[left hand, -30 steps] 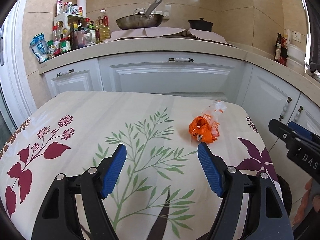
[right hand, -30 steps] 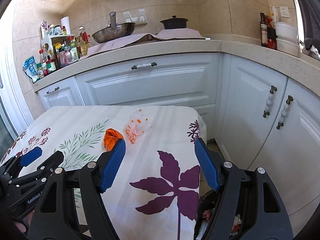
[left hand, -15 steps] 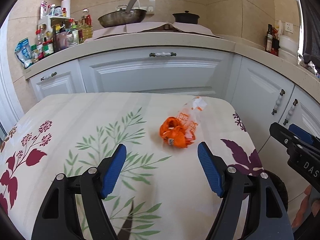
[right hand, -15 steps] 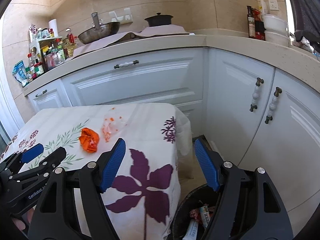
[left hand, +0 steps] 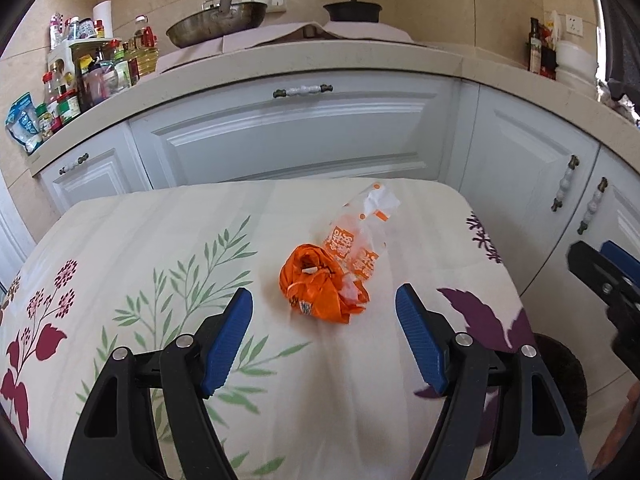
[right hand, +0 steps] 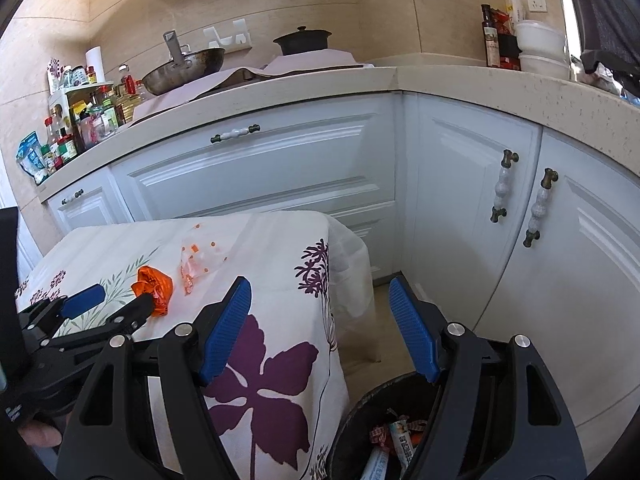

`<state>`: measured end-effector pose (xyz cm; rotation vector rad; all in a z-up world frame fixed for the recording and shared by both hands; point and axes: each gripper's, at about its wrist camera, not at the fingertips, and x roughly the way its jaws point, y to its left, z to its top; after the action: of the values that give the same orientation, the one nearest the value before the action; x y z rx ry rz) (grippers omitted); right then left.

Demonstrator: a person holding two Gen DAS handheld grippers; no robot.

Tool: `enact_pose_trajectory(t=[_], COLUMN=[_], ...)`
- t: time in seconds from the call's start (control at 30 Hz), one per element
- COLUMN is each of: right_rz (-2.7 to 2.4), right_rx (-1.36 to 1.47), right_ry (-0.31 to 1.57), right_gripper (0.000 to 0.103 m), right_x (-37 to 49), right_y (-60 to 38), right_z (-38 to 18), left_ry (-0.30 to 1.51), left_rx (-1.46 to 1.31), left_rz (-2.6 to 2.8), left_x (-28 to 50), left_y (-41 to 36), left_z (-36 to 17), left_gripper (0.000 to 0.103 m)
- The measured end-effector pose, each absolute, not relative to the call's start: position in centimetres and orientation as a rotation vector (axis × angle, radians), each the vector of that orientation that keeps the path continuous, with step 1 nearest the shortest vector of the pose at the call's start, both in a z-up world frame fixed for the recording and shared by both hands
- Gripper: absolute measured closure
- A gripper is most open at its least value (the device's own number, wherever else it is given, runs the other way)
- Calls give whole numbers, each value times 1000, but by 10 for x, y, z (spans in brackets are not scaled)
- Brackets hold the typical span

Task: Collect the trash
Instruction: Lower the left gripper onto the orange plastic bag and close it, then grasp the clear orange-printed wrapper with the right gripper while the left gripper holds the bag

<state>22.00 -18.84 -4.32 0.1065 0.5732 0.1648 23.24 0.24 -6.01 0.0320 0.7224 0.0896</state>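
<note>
A crumpled orange wrapper [left hand: 320,290] lies on the floral tablecloth [left hand: 160,264], touching a clear orange-printed plastic bag [left hand: 358,236] behind it. My left gripper [left hand: 324,304] is open, its blue pads on either side of the orange wrapper, just short of it. In the right wrist view the wrapper [right hand: 154,286] and bag [right hand: 198,256] lie at the left, with the left gripper [right hand: 114,306] beside them. My right gripper [right hand: 320,292] is open and empty, off the table's right edge above a dark trash bin [right hand: 384,432].
The bin holds several wrappers and also shows in the left wrist view [left hand: 560,376]. White cabinets [right hand: 460,200] and a counter with a wok [left hand: 218,24], a black pot [left hand: 352,10] and bottles [left hand: 100,68] stand behind the table.
My left gripper has moved forward and right, so the orange wrapper now lies between its pads. My right gripper has swung right, off the table and over the bin.
</note>
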Motion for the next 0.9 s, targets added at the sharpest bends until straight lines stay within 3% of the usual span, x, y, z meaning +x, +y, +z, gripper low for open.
enact_pose_trajectory(t=[0.3, 0.43, 0.5, 0.9], right_rz=[165, 169, 173, 219], right_rx=[109, 106, 101, 75], right_ry=[586, 592, 592, 579], right_gripper=[33, 33, 33, 33], right_x=[230, 233, 235, 240], right_y=[-189, -185, -182, -153], right_z=[-50, -51, -51, -39], left_ry=[842, 881, 893, 801], left_rx=[-20, -46, -55, -17], left_rz=[81, 51, 39, 61], left_x=[260, 264, 266, 248], left_y=[12, 15, 15, 26], left_z=[-75, -81, -83, -71], left_gripper=[31, 48, 51, 55])
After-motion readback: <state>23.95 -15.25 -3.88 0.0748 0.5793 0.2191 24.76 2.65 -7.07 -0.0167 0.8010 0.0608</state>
